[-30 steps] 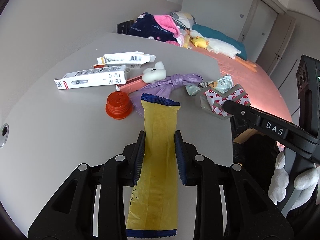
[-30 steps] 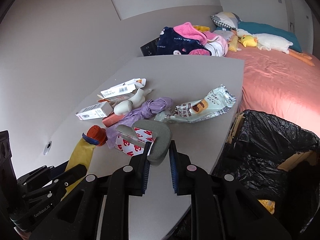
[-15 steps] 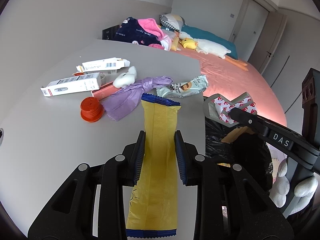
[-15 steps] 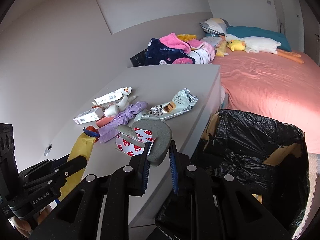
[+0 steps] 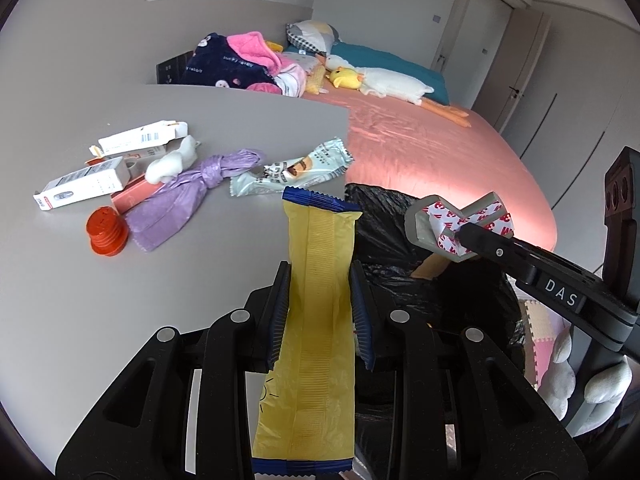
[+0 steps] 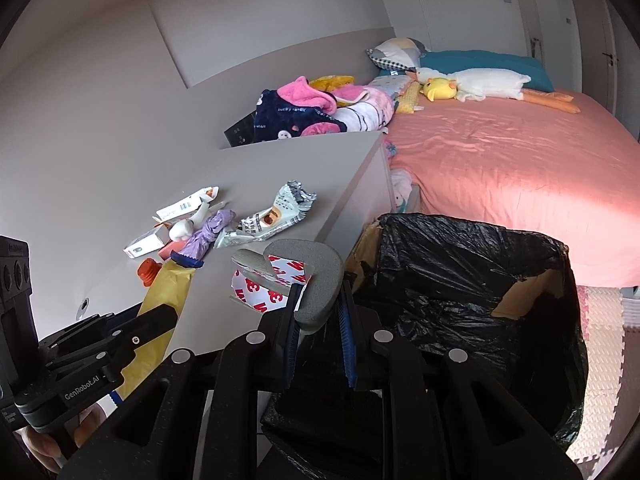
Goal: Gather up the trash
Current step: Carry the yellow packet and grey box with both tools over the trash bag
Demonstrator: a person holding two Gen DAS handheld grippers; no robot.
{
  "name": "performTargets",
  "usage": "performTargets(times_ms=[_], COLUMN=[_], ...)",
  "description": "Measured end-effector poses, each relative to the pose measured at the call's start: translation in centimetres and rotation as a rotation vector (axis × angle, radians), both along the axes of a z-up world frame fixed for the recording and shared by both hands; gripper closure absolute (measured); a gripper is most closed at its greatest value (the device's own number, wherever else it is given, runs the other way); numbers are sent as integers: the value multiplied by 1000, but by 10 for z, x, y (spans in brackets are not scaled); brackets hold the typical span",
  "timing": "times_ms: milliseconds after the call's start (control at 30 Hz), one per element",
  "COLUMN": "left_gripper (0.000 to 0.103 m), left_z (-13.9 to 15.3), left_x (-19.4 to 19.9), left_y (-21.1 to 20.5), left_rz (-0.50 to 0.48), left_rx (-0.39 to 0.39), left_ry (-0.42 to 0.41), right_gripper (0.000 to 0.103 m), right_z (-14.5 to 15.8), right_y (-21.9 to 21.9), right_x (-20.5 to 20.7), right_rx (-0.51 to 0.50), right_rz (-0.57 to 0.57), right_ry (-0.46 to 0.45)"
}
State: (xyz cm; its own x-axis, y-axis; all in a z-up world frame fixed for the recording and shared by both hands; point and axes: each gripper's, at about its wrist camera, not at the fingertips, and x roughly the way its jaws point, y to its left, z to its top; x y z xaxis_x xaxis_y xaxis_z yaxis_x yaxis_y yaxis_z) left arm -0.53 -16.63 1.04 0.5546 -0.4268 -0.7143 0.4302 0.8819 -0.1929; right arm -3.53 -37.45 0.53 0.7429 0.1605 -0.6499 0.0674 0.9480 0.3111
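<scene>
The right gripper [image 6: 318, 322] clamps a grey foam corner guard [image 6: 310, 276] with red-and-white adhesive backing, held over the near edge of the grey table [image 6: 280, 164] beside the black-lined trash bin [image 6: 460, 280]. At lower left, the left gripper [image 6: 154, 320] pinches a yellow wrapper [image 6: 168, 288]. A snack wrapper [image 6: 272, 214] lies on the table.

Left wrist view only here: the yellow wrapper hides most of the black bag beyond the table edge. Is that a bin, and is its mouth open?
Observer: Yes. The right wrist view shows a black-lined bin standing against the table, its mouth wide open.
Operator: And the grey foam piece with the red-and-white backing, is it properly gripped?
Observer: From that side, the grey foam piece sits pinched between both pads of the right hand-held gripper.
</scene>
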Motion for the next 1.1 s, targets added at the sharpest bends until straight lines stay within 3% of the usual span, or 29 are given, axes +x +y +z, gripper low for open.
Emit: performTargets(times_ms=[600,1100], left_gripper=[74,73], left_z=[-2,-15], left_x=[4,11], left_y=[-83,-122], left_rz=[-158,-247], left_rx=[-1,36], left_ry=[12,48], right_gripper=[83,83], right_z=[-2,-6], right_y=[-75,-109], right_x=[-29,-37], right_rx=[21,11], right_rz=[-173,-270], right_ry=[5,51])
